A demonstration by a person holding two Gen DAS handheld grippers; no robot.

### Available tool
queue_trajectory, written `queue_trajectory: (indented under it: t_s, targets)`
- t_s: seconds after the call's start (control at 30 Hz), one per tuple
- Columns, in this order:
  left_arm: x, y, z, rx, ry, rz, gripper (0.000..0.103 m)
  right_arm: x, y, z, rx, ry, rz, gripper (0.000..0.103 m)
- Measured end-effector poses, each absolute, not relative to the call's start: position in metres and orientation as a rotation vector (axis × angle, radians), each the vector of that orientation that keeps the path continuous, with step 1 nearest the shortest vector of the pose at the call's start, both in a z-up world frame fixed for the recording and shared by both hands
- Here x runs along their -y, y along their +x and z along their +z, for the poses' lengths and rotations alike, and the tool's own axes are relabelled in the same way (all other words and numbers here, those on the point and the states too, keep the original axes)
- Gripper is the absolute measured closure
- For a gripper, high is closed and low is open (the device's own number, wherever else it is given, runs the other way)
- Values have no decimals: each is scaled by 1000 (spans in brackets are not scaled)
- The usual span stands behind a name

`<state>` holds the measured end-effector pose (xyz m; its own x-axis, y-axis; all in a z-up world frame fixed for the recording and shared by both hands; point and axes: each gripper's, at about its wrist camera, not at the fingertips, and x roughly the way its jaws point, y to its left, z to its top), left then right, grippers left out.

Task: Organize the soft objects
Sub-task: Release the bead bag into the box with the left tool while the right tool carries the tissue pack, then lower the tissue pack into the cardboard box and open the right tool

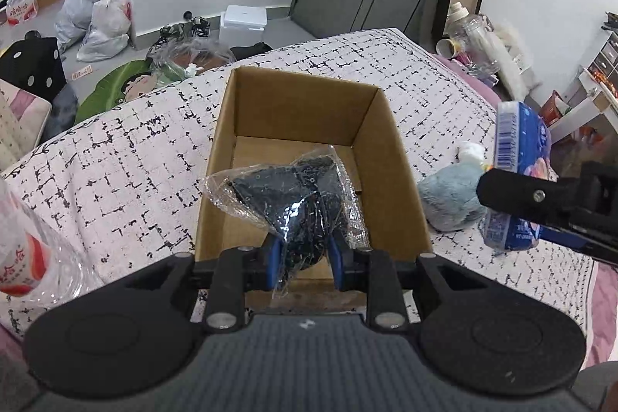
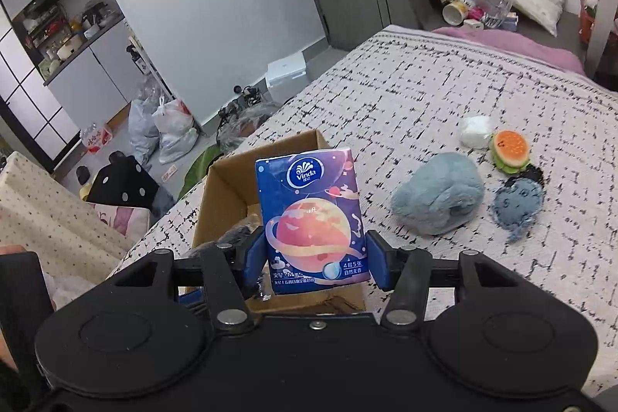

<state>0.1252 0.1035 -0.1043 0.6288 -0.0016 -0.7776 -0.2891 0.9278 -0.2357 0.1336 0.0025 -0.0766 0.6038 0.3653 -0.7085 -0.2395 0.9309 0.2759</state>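
An open cardboard box (image 1: 301, 91) stands on the patterned bedspread (image 1: 116, 157). My left gripper (image 1: 305, 257) is shut on a dark item wrapped in clear plastic (image 1: 293, 195) and holds it over the box's near end. My right gripper (image 2: 314, 263) is shut on a blue Vinda tissue pack (image 2: 311, 219), held upright above the box (image 2: 228, 180). The pack also shows at the right of the left wrist view (image 1: 517, 157). A blue-grey plush (image 2: 438, 197), a burger toy (image 2: 509, 150), a white soft cube (image 2: 474, 131) and a blue denim-like piece (image 2: 517, 205) lie on the bed to the right.
A clear plastic bag with red print (image 1: 27, 250) sits at the bed's left edge. Bottles and cups (image 2: 471, 2) crowd the far side near a purple sheet (image 2: 513, 45). Bags (image 1: 96, 22), a white box (image 1: 245, 22) and cushions lie on the floor beyond the bed.
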Motion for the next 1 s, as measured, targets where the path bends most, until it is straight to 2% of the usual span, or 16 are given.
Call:
queue_trajectory:
  t_s: [0.47,0.67,0.8,0.87,1.0]
  targets:
    - [-116,125,-106,-889,-391,148,75,-22,145,-86,-884,185,366,51]
    - [-122,114,-90,-868,-400,167,66,-29,145,-90,-905,216,388,50]
    - [-125,107,-78,-839,-404,172,62,-27,147,-91,-937,256,418,47]
    - [-125,105,-74,-830,-402,178,56,-21,145,-86,-933,279,431,44]
    - [-124,103,-67,-820,-400,182,55,-5,141,-74,-901,293,419,39]
